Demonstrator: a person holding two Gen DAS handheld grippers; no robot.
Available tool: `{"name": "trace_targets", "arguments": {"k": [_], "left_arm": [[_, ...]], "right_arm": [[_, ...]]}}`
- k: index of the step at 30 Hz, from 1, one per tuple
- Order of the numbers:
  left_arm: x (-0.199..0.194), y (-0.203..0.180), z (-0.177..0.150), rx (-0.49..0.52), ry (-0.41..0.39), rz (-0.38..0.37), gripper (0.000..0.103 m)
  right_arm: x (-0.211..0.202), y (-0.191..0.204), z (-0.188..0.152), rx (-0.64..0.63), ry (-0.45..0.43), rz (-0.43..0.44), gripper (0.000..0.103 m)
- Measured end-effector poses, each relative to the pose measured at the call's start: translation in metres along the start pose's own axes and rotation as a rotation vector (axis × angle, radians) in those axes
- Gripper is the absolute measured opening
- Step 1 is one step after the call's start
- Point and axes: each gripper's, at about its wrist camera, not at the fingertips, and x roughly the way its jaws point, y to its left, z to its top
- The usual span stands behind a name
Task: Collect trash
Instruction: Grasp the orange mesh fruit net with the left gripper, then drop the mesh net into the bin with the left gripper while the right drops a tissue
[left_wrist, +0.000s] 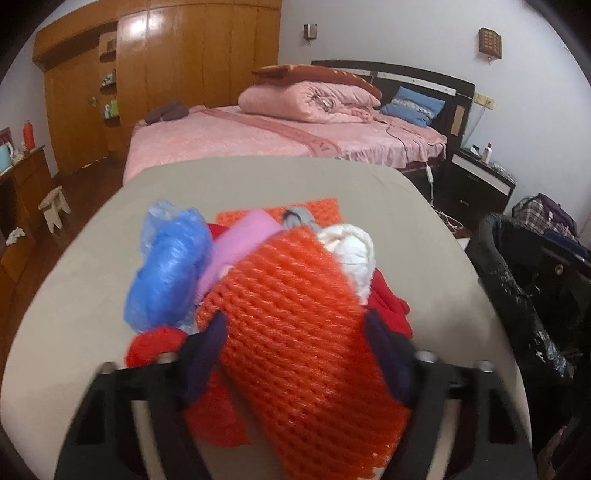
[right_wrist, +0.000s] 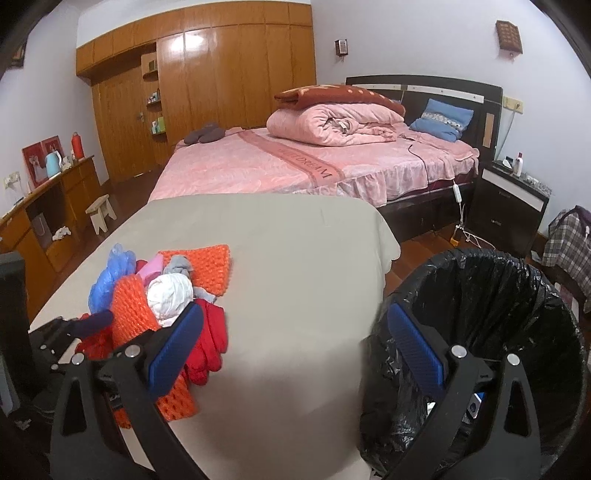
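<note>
A pile of trash lies on the beige table (left_wrist: 92, 280): orange foam netting (left_wrist: 295, 314), a blue plastic bag (left_wrist: 166, 269), a pink piece (left_wrist: 240, 240), a white wad (left_wrist: 351, 247) and red gloves (right_wrist: 210, 339). My left gripper (left_wrist: 295, 325) is closed on the orange foam netting, a finger on each side. It also shows in the right wrist view (right_wrist: 96, 321) at the pile. My right gripper (right_wrist: 295, 332) is open and empty, between the pile and the black-lined trash bin (right_wrist: 498, 295).
A second orange net sheet (right_wrist: 210, 266) lies flat behind the pile. A pink bed (right_wrist: 295, 162) stands beyond the table, a dark nightstand (right_wrist: 509, 206) to its right, a wooden desk (right_wrist: 55, 206) at left. The bin also shows in the left wrist view (left_wrist: 517, 295).
</note>
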Motion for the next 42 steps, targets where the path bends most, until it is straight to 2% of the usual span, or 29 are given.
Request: {"name": "trace_targets", "arguments": {"k": [1,3,6,9,14,17,23,34,36,38,42], "left_arm": [[0.0,-0.001,-0.001,0.001,-0.001,0.001,0.062],[-0.002,-0.001,-0.001,0.002,-0.008,0.002,0.05],[-0.004,0.001,0.0,-0.004,-0.015,0.009,0.039],[-0.007,0.002,0.0,-0.007,-0.031,0.011,0.033],[-0.02,0.004,0.005,-0.014,-0.056,0.015,0.032],[-0.032,0.008,0.011,-0.017,-0.082,0.016,0.035],[-0.048,0.02,0.016,-0.039,-0.117,0.017,0.032],[-0.057,0.056,0.027,-0.059,-0.17,0.11,0.032],[-0.055,0.061,0.029,-0.066,-0.169,0.12,0.032],[-0.052,0.066,0.029,-0.075,-0.164,0.122,0.032],[-0.049,0.069,0.027,-0.075,-0.156,0.124,0.032]], "right_arm": [[0.0,0.001,0.0,-0.004,0.001,-0.001,0.097],[0.001,0.001,0.0,-0.008,0.002,0.0,0.097],[0.001,0.002,-0.001,-0.01,0.003,0.001,0.097],[0.001,0.003,-0.001,-0.014,0.001,-0.002,0.097],[-0.001,0.004,0.001,-0.018,-0.004,-0.001,0.097],[-0.001,0.006,0.003,-0.022,-0.009,0.003,0.097],[0.004,0.018,0.011,-0.028,-0.014,0.044,0.097],[0.038,0.062,0.021,-0.054,0.02,0.159,0.097],[0.046,0.068,0.02,-0.056,0.039,0.171,0.094],[0.055,0.074,0.018,-0.061,0.061,0.182,0.085],[0.073,0.085,0.012,-0.079,0.11,0.195,0.078]]}}
